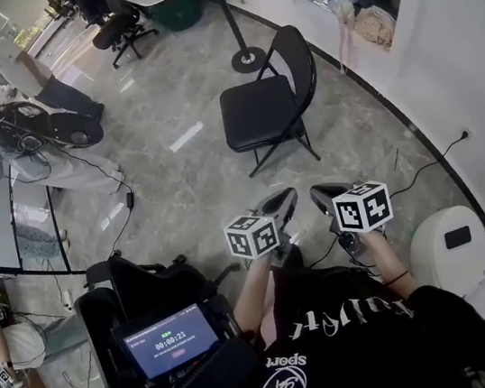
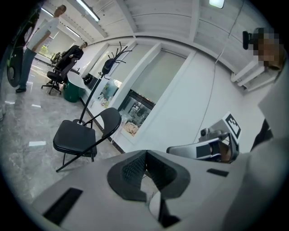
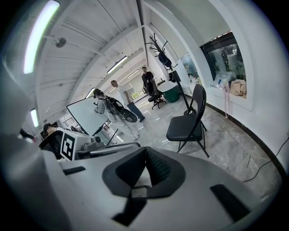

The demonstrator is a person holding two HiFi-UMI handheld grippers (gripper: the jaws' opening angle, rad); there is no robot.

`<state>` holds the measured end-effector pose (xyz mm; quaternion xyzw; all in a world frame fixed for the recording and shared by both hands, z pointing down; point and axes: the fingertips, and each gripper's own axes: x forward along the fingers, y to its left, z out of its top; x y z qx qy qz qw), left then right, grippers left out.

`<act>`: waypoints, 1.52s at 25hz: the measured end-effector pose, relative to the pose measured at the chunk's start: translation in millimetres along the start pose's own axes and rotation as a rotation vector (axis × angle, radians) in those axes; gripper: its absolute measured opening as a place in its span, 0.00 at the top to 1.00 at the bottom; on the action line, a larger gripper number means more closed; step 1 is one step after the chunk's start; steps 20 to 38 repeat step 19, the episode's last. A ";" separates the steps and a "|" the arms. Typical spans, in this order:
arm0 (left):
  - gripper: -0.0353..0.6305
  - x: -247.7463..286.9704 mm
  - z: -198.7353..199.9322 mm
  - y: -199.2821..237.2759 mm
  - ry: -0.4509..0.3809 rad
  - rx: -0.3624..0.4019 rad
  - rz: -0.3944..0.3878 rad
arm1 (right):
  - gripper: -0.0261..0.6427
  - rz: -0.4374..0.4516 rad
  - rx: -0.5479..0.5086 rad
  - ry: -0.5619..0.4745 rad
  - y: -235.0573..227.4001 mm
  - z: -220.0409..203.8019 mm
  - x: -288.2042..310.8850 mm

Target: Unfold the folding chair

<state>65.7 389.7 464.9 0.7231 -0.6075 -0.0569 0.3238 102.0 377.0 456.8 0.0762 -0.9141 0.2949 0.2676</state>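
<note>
Head view steeply down, gripper views low, forward (chair (image 1: pixel 259 113) shared)

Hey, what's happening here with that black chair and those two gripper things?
A person holds a gripper in each hand. The black folding chair stands unfolded on the floor ahead of them. The left gripper and the right gripper are both shut, empty and clear of it.

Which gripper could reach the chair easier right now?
Left, but only just. The chair already stands open, apart from both. The left gripper lines up with its seat; the right gripper beside it lines up with the backrest side. Both are shut and empty.
</note>
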 end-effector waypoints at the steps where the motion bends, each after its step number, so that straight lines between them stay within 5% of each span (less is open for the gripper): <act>1: 0.94 -0.9 -0.4 0.0 0.002 0.001 0.000 | 0.94 0.001 -0.001 0.000 1.1 -0.1 0.2; 38: 0.94 -7.9 10.8 37.4 0.002 -0.018 0.014 | 0.94 -0.010 -0.027 0.031 7.4 10.7 33.5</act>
